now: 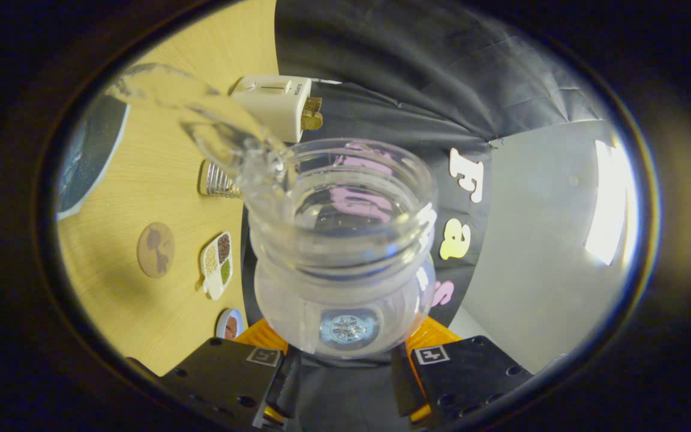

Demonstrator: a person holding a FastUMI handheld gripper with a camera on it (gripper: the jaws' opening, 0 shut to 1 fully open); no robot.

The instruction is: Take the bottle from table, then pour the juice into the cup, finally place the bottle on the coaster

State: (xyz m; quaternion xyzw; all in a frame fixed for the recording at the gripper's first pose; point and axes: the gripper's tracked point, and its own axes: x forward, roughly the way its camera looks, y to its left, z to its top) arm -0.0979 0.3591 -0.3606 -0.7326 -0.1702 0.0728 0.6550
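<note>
**Pour under way; coaster placement outstanding**

Wooden counter (141, 180), seen tilted, with dark booth cloth behind. Item 1: clear bottle (339, 252), clamped between both fingers of the gripper (345, 375), tipped so its open mouth faces away from the fingers. Item 2: clear liquid (201, 114) streaming from the bottle's mouth toward the counter; the cup cannot be made out. Item 3: round brown coaster (155, 249), beside the bottle, bare. Item 4: white toaster (273, 105), beyond the bottle. Status, judged: pickup done, pouring in progress, placing remains.

Camera rides the gripper (345, 375), close behind the tipped bottle (339, 264)
</note>
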